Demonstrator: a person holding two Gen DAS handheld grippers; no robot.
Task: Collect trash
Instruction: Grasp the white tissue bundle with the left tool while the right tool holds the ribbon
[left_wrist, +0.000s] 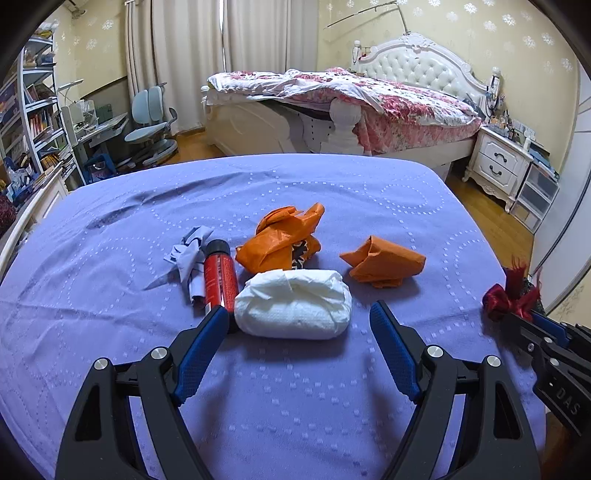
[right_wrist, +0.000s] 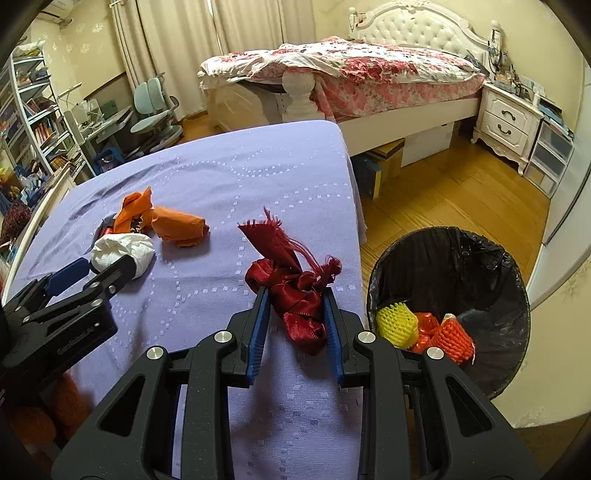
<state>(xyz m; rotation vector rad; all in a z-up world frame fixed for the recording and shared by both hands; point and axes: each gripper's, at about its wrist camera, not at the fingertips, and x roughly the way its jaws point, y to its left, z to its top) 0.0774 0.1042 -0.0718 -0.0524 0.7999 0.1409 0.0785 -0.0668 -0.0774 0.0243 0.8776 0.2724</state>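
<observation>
On the purple cloth-covered table (left_wrist: 295, 398) lies a white crumpled paper wad (left_wrist: 293, 302). My left gripper (left_wrist: 299, 314) stands open around its near side, not pressing it. Beside the wad lie a red bottle with a black cap (left_wrist: 220, 275), a grey-blue paper scrap (left_wrist: 188, 254) and two orange crumpled wrappers (left_wrist: 284, 240) (left_wrist: 382, 262). My right gripper (right_wrist: 295, 295) is shut on a dark red fabric scrap (right_wrist: 295, 288), held above the table's right edge; the same gripper (left_wrist: 517, 314) appears at far right in the left wrist view. The left gripper (right_wrist: 99, 269) shows at the white wad (right_wrist: 122, 251).
A bin with a black liner (right_wrist: 480, 266) stands on the wooden floor right of the table, holding yellow and orange foam nets (right_wrist: 397, 323). A bed (left_wrist: 369, 99), a nightstand (left_wrist: 498, 162), a desk chair (left_wrist: 151, 118) and shelves (left_wrist: 33, 110) lie beyond.
</observation>
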